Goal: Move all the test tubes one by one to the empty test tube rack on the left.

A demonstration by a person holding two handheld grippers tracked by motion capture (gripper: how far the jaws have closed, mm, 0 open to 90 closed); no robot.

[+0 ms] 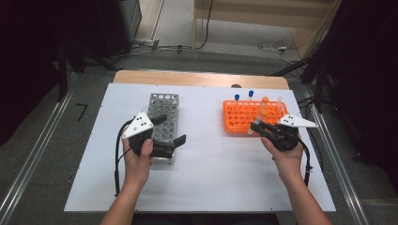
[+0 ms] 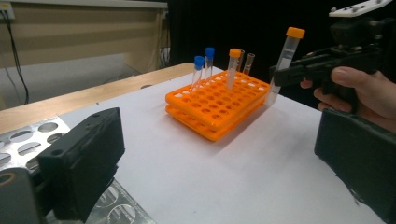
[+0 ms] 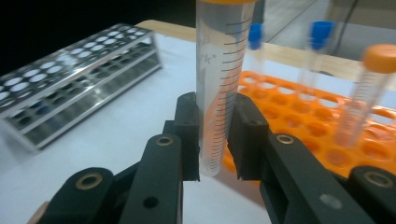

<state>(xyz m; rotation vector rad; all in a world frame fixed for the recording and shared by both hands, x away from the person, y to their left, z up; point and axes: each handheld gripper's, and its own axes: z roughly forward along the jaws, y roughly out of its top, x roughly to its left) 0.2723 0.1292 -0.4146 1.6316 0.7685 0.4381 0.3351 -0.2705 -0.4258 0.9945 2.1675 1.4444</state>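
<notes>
From above we count two racks on the table (image 1: pixel 202 178): one metal rack (image 1: pixel 164 117) under the released left gripper (image 1: pixel 171 131), one orange rack (image 1: pixel 244 117). In the left gripper view, two blue-capped tubes (image 2: pixel 199 70) stand in the orange rack, and one orange-capped tube (image 2: pixel 232 67). In the right gripper view, the right gripper (image 3: pixel 217 135) clamps a graduated tube (image 3: pixel 219 84) beside the orange rack; its printing is unreadable.

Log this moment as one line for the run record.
right gripper: shut on clear orange-capped plastic tube, lifted beside orange plastic rack | left gripper: open, empty, over grey metal rack

left gripper (image 1: pixel 170 129) held low in left hand (image 1: pixel 136 158), jaws spread wide with nothing between, right gripper (image 3: pixel 215 135) in right hand (image 1: pixel 287 152), jaws clamped tight
</notes>
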